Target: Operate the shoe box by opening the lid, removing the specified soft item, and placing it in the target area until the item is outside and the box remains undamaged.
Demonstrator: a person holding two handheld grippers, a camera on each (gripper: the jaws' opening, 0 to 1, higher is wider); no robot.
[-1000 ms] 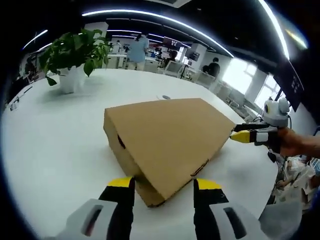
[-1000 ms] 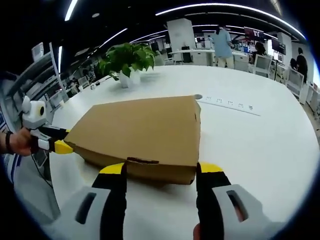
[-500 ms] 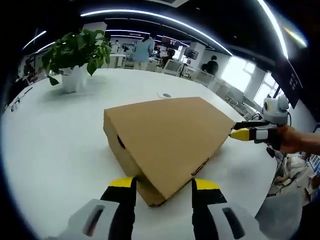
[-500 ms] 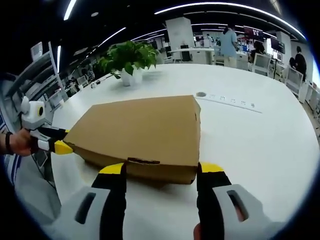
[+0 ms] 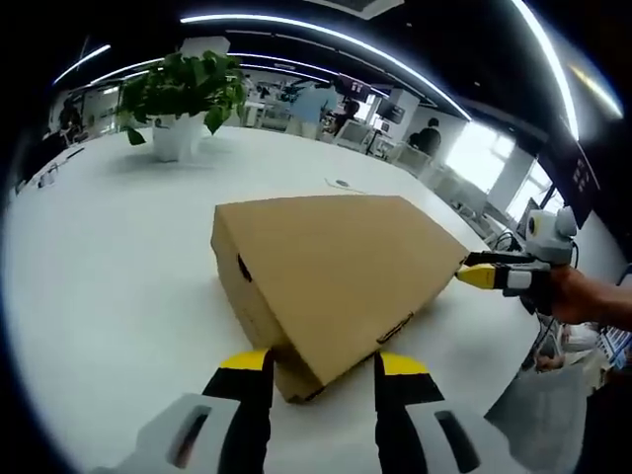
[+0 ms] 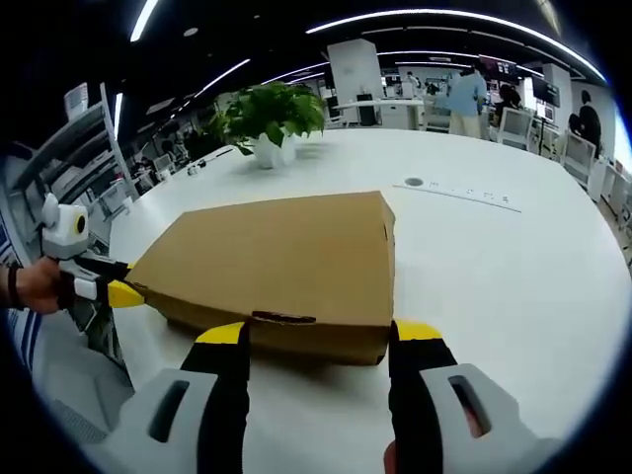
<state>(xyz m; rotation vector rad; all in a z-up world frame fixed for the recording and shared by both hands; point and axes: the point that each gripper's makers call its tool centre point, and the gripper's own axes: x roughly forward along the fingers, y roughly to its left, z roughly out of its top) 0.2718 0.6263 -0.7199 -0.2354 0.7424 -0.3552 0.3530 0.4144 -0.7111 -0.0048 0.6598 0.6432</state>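
— Where is the shoe box (image 5: 331,272)?

— It lies flat on the white table (image 5: 109,257), lid down and closed, a plain brown cardboard box. In the left gripper view one corner of it points toward the camera and sits between the two yellow-tipped jaws of the left tongs (image 5: 318,363).

— Are those tongs gripping it?

— No. The jaws stand apart, one on each side of the near corner, with table showing beside them. In the right gripper view the left tongs (image 6: 120,292) come in from the left, held in a hand (image 6: 38,286), tip at the box's far corner.

— And the right tongs (image 6: 320,334)?

— Spread as well, the jaws straddling the near edge of the box (image 6: 286,262) where a small torn tab shows on the lid's front. In the left gripper view the right tongs (image 5: 481,276) reach in from the right, held in a hand (image 5: 583,296), their yellow tip touching or just beside the box's corner; I cannot tell which.

— Anything else on the table?

— A potted plant (image 5: 183,99) in a white pot stands well behind the box, and people stand in the office beyond.
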